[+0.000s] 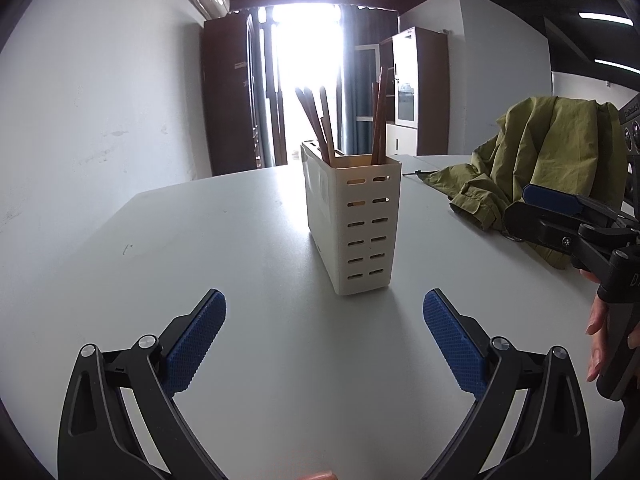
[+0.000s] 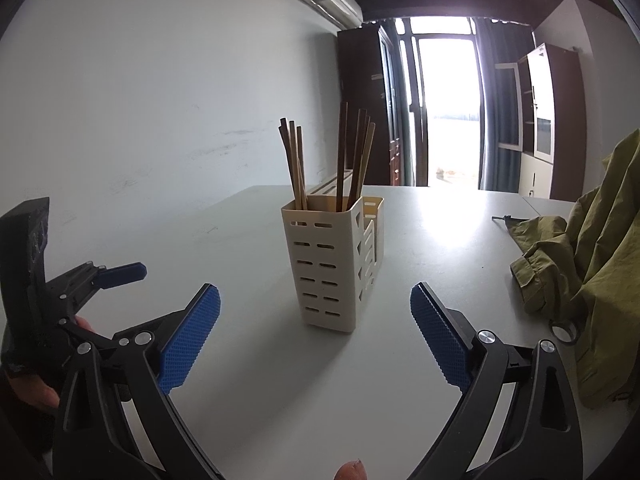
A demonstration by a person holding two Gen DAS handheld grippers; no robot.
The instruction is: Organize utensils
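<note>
A cream slotted utensil holder (image 1: 362, 224) stands upright on the white table (image 1: 200, 240). Several brown chopsticks (image 1: 320, 124) stand in it. My left gripper (image 1: 324, 312) is open and empty, a short way in front of the holder. In the right wrist view the same holder (image 2: 332, 268) with its chopsticks (image 2: 344, 156) stands just ahead of my right gripper (image 2: 316, 312), which is open and empty. The right gripper also shows at the right edge of the left wrist view (image 1: 560, 220), and the left gripper at the left edge of the right wrist view (image 2: 112, 276).
An olive green jacket (image 1: 552, 152) lies crumpled on the table's right side, also in the right wrist view (image 2: 592, 264). A white wall (image 1: 100, 120) runs along the table's left. Dark cabinets and a bright doorway stand beyond the far edge.
</note>
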